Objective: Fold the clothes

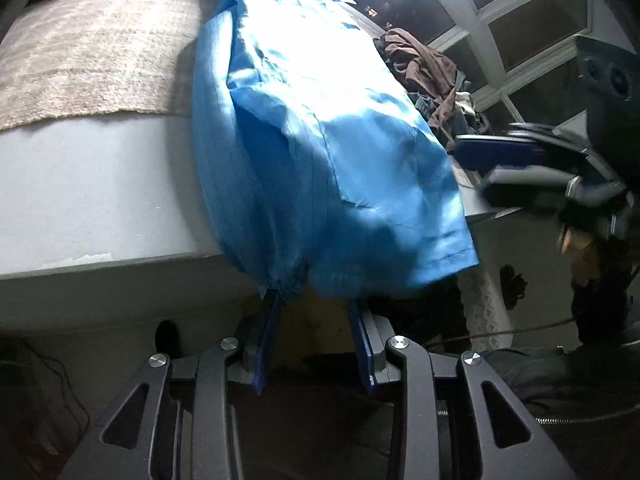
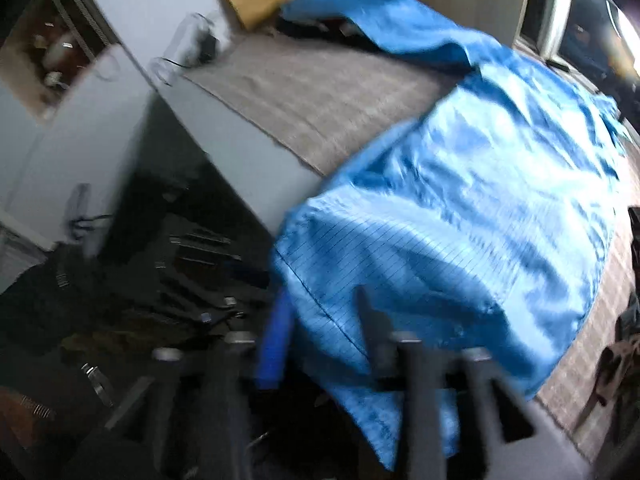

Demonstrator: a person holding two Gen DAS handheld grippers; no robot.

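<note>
Two grippers work one shiny blue striped garment (image 1: 320, 140) that is spread over a grey woven mat (image 1: 92, 60) on a white table (image 1: 80, 184), its near end hanging off the table's near edge.

On the left, the left gripper (image 1: 316, 304) sits below that overhang with its jaws part open. A gathered, cuff-like bunch of the blue cloth lies against its left finger (image 1: 270, 320); the hem covers the tips, so whether both pads truly press on the cloth I cannot tell.

The garment's long axis runs from this near hanging end away to the far side of the table, where more blue cloth lies rumpled.

Further right, the right gripper (image 2: 320, 320) is blurred. Its jaws stand part open and straddle the near hanging corner of the garment, with cloth between and over the fingers (image 2: 372, 320), though I see no pad clamped on it. In the left wrist view it shows at the right edge, beside the cloth.

At far right a heap of brown and dark clothes (image 1: 432, 76) waits on the table.

My judgement: both grippers are at the near hem, so the fold will likely carry that end away along the long axis, and the right one needs a firm pinch first.
</note>
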